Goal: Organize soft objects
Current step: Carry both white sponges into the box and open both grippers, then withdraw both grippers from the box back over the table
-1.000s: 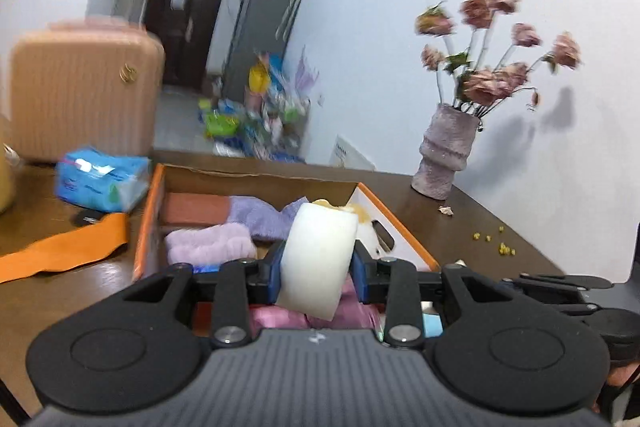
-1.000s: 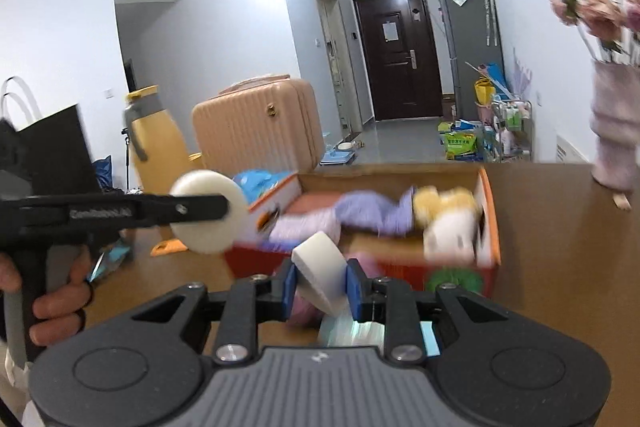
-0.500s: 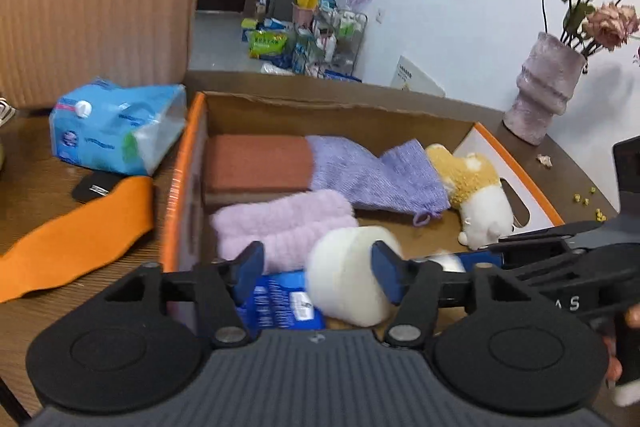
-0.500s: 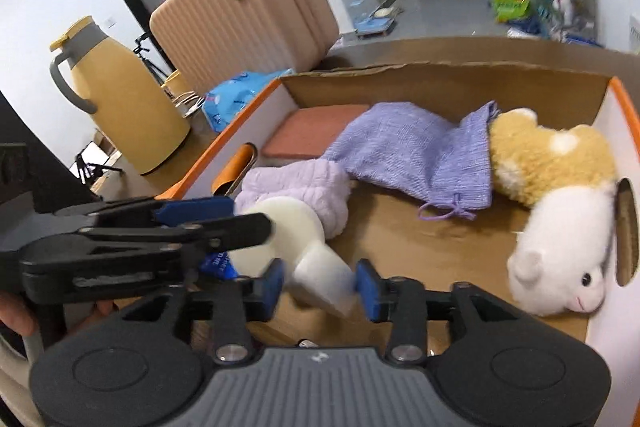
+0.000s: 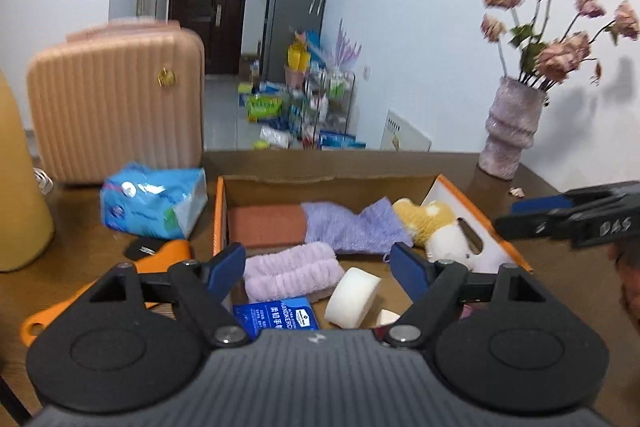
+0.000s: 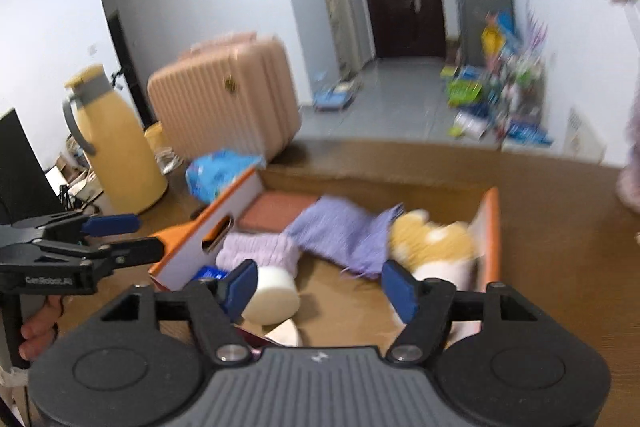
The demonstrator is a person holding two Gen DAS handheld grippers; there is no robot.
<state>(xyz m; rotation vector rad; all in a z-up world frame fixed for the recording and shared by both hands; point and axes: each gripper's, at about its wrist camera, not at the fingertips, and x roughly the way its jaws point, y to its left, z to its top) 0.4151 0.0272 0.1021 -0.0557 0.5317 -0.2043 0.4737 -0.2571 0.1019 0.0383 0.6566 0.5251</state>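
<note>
both grippers, left (image 5: pixel 318 267) and right (image 6: pixel 318 285), released, empty. round white foam sponges (image 5: pixel 352 297) loose in orange-rimmed cardboard box (image 5: pixel 218 211). lift clear, avoid snagging lilac fluffy cloth (image 5: pixel 292 271).

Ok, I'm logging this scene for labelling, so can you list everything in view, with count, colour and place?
cardboard box: 1, brown with orange rims, centre of table
sponge block: 1, reddish brown, box's far left
knit cloth: 1, lavender, box's far middle
plush toy: 1, yellow and white, box's right side
fluffy headband: 1, pale purple, box's near left
foam pieces: 2, cream, box's near middle
handkerchief pack: 1, dark blue, box's near edge
tissue pack: 1, light blue, left of box
suitcase: 1, peach, behind table
thermos: 1, yellow, far left
vase of flowers: 1, mauve, right rear
left hand-held gripper: open, empty
right hand-held gripper: open, empty
</note>
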